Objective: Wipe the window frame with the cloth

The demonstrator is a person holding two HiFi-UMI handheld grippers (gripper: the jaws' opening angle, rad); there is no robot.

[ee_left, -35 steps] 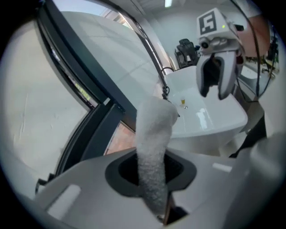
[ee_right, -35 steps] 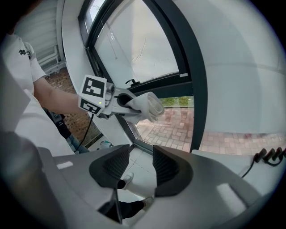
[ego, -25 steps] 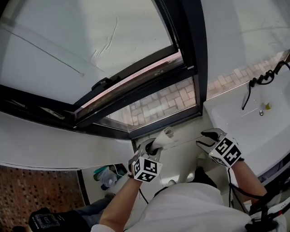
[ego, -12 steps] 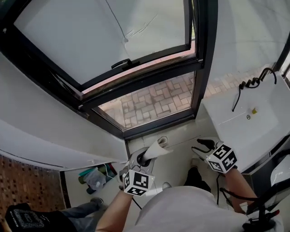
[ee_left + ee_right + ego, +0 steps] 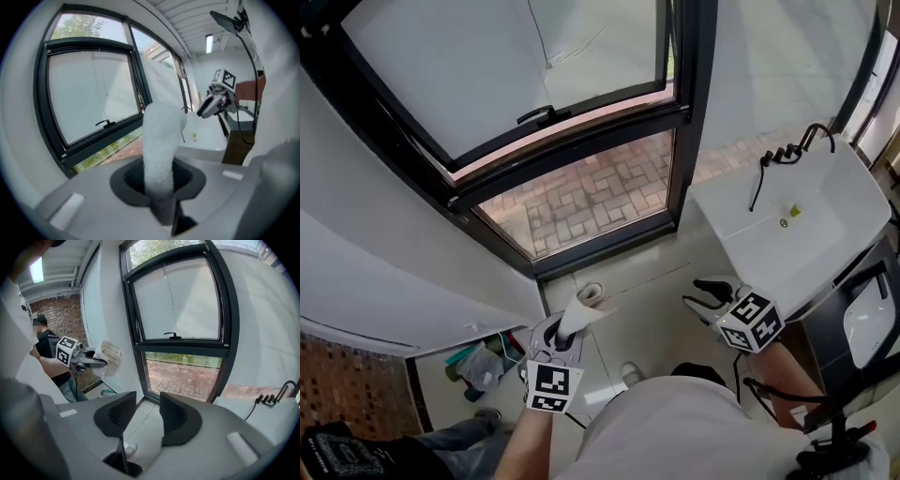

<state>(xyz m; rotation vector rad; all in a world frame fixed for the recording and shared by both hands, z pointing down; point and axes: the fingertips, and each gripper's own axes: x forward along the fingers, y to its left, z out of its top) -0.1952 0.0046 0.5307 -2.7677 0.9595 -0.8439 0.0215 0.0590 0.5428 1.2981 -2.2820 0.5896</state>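
A: L tool?
B: Clamped on cloth. Cloth sticks up from the jaws, well clear of window frame
A: R tool?
B: Jaws partly apart, nothing btwn, held over tiled floor
A: Room?
B: Black frame, brick paving thru lower pane, white sink at right. Cloth's lower end hidden in jaws

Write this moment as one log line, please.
left tongs: shut on cloth | right tongs: open, empty | frame: cloth not on it
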